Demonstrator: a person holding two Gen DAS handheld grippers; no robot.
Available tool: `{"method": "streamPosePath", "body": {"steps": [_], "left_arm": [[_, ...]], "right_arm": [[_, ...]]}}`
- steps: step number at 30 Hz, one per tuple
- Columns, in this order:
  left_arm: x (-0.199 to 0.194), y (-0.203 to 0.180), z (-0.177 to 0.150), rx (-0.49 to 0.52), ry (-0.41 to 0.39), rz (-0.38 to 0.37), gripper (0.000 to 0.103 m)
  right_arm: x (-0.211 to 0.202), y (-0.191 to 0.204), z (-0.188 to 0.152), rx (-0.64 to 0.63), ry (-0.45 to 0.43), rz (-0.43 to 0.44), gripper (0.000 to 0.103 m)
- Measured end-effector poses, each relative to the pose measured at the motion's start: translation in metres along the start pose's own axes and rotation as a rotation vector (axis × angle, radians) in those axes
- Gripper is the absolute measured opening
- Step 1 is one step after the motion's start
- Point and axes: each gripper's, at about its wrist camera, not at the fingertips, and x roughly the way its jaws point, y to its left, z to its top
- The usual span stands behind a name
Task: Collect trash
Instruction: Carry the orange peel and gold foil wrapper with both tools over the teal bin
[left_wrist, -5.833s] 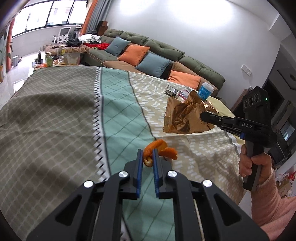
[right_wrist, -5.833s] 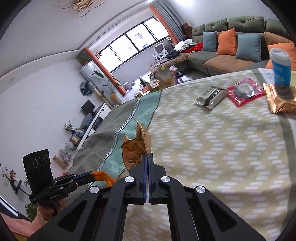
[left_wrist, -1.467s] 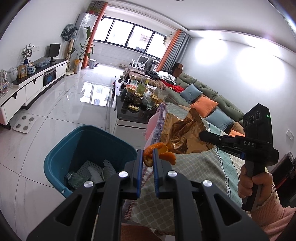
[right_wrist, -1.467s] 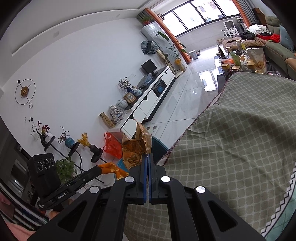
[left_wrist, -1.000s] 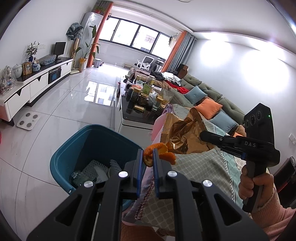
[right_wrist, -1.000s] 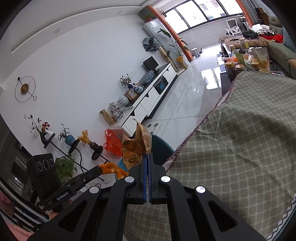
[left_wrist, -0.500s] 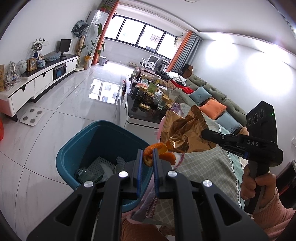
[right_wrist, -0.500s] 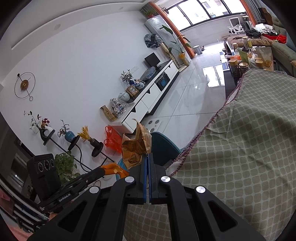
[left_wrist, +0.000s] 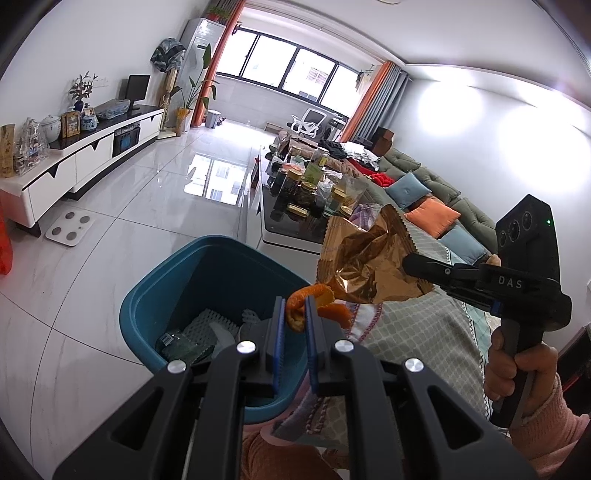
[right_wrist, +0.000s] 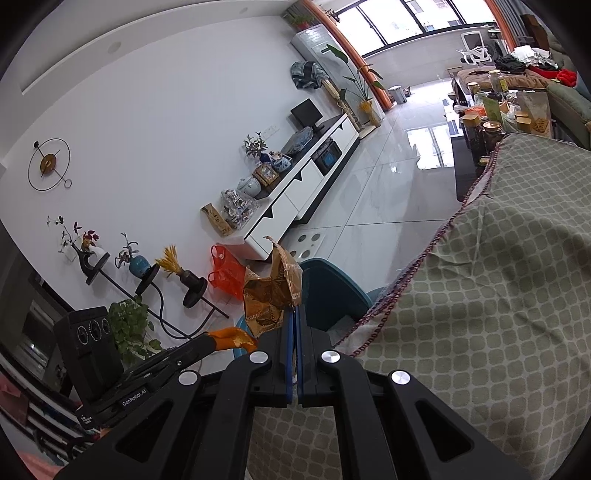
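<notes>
**Both tongs hold trash by the blue bin**

The left tongs are closed on a curl of orange peel, pinched between the 2 blue-padded fingers, with most of the peel sticking out past the tips. In the left wrist view the peel sits above the near right rim of the blue bin, which stands on the white tiled floor just beside the hanging edge of the patterned cloth that covers the counter. Inside the bin lie a white ridged piece and a dark green wrapper.

The right tongs are closed on a crumpled gold snack bag, gripping it at its lower edge so that the bag stands up above the tips. In the left wrist view the same bag hangs in the air to the right of the bin and just above the peel, over the edge of the cloth. In the right wrist view the bin's rim shows right behind the bag, and the left tongs with the peel are low at the left
</notes>
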Motion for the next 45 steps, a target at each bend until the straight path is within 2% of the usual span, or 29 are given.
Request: {"method": "streamPosePath", "body": {"steps": [45], "left_arm": [[0.041,0.022,-0.010,-0.067,0.066,0.064,0.012]], "right_arm": [[0.044,0.016,-0.007,-0.022,0.091,-0.028,0.003]]}}
